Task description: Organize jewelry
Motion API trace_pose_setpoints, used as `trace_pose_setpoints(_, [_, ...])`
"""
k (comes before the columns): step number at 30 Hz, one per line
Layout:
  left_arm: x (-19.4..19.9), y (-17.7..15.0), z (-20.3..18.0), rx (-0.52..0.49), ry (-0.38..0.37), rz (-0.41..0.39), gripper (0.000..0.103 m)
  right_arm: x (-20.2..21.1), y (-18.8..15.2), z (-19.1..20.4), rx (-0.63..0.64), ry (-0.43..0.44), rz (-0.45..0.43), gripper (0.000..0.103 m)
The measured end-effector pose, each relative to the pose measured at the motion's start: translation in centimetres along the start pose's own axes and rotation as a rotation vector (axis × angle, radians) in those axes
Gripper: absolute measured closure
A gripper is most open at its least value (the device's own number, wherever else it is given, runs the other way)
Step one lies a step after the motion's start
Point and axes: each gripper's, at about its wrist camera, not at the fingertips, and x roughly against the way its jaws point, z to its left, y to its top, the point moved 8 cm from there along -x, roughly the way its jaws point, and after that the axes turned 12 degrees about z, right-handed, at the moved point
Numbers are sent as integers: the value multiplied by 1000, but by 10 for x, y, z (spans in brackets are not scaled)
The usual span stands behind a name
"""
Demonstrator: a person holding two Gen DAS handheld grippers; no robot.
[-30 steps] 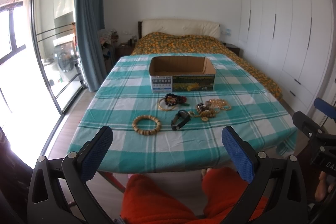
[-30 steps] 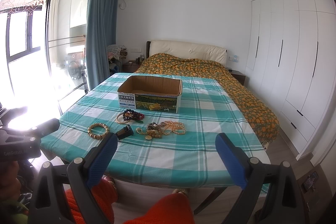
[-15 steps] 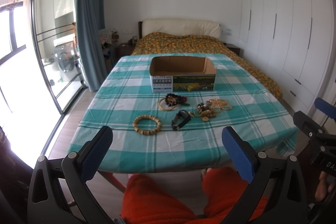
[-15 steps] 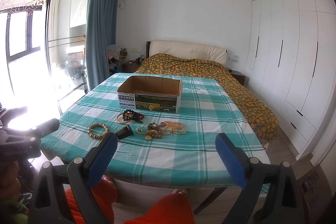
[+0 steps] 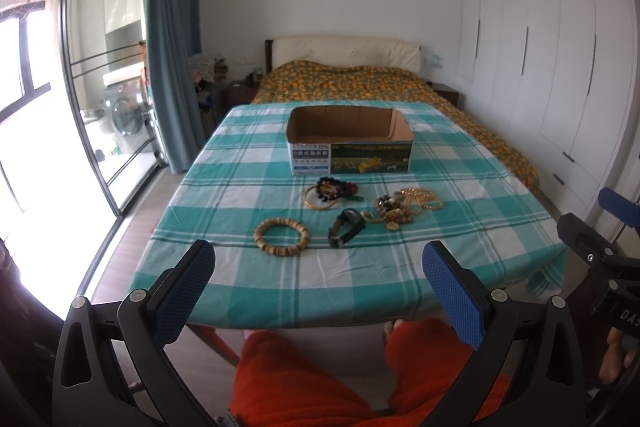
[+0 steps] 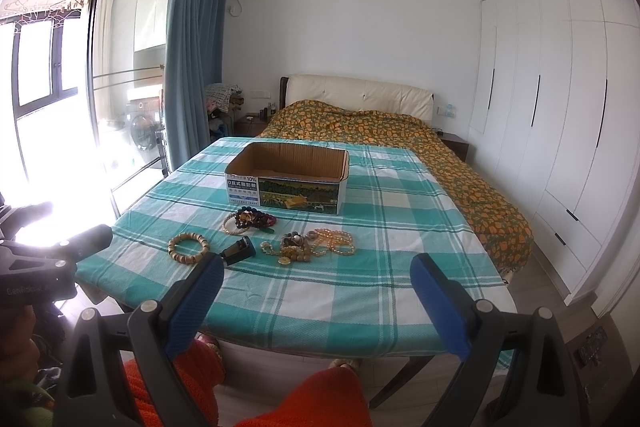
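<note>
Jewelry lies loose on a green-and-white checked tablecloth [image 5: 248, 187]: a wooden bead bracelet [image 5: 282, 237] [image 6: 188, 247], a black watch [image 5: 346, 227] [image 6: 239, 251], a dark bead bracelet on a gold bangle [image 5: 326, 191] [image 6: 248, 219], and a tangle of amber and pearl necklaces [image 5: 408, 205] [image 6: 316, 245]. Behind them stands an open cardboard box [image 5: 350, 141] [image 6: 288, 177], which looks empty. My left gripper [image 5: 320, 291] and right gripper [image 6: 316, 301] hang open short of the table's near edge, holding nothing.
A person's knees in orange trousers [image 5: 304, 379] sit under the near table edge. A bed with an orange patterned cover [image 5: 360, 83] lies beyond the table. White wardrobes [image 6: 560, 115] line the right wall; a glass sliding door [image 5: 80, 87] and blue curtain are at the left.
</note>
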Motion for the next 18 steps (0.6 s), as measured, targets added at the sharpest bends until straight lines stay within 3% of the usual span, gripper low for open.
trace_pose_setpoints(18, [-7, -2, -1, -8, 16, 30, 0, -3, 1, -1, -3, 9, 9, 7])
